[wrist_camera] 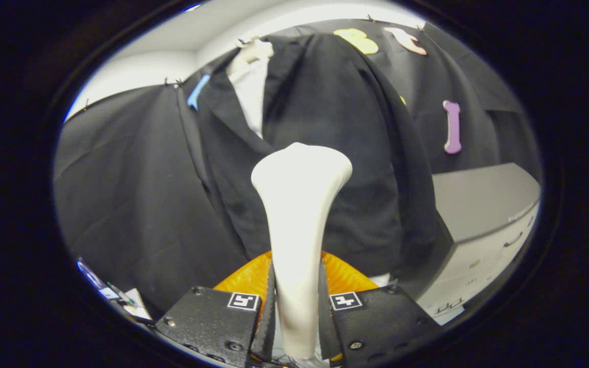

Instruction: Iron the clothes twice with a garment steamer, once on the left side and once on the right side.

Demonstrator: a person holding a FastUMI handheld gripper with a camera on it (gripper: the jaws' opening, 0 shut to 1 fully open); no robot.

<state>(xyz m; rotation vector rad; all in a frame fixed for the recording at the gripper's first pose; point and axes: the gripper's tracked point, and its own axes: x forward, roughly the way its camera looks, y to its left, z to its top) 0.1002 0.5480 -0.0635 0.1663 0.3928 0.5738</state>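
1. We saw the gripper [297,306] clamped on the narrow handle of a cream-white plastic garment steamer [298,204], one finger pressing on each side of it.
2. The steamer rose from between the fingers and widened into a flat, rounded head ahead of them, its back turned to us.
3. Just behind the handle, low between the fingers, a ribbed orange piece [343,273] fanned out to both sides; we could not tell what it belonged to.
4. Beyond the steamer head hung a black cloth jacket [325,128], upright and facing us, with its lapels open over a white shirt front [251,92].
5. The head stood in front of the jacket's middle; whether it touched the cloth we could not tell.
6. Beyond the right finger, beside the jacket's hem, stood a pale grey cabinet [483,220] with a flat top and a drawer handle on its front.
7. Beyond the left finger, black cloth [131,179] draped the booth wall, and a few small items [115,296] that we could not identify lay low beside it.
8. Above the cloth ran a white wall [141,71].
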